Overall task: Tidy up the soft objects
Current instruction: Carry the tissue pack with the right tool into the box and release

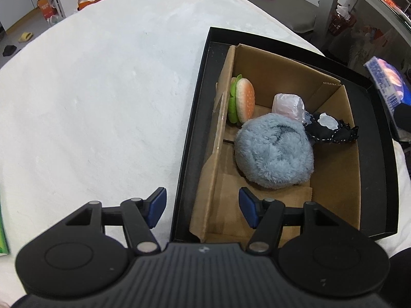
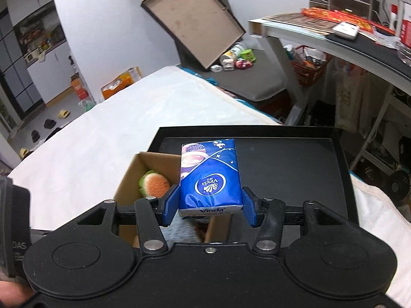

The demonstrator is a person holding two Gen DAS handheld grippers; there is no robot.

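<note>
A brown cardboard box [image 1: 334,179] sits inside a black tray [image 1: 195,118] on the white bed. In it lie a fluffy blue plush [image 1: 274,154], a soft burger toy [image 1: 242,100], a pink-white wrapped bundle [image 1: 286,105] and a black lacy cloth [image 1: 331,129]. My left gripper [image 1: 203,209] is open and empty, straddling the box's near left wall. My right gripper [image 2: 210,206] is shut on a blue Vinda tissue pack [image 2: 209,177] and holds it above the box [image 2: 138,172]; the burger toy [image 2: 154,186] shows below. The pack also shows at the right edge of the left wrist view [image 1: 388,84].
The white bed cover [image 1: 102,89] stretches left of the tray. A grey desk [image 2: 334,41] with clutter stands at the right. A tilted box lid [image 2: 192,25] and small toys [image 2: 231,61] lie beyond the bed. Boxes and slippers lie on the floor at left.
</note>
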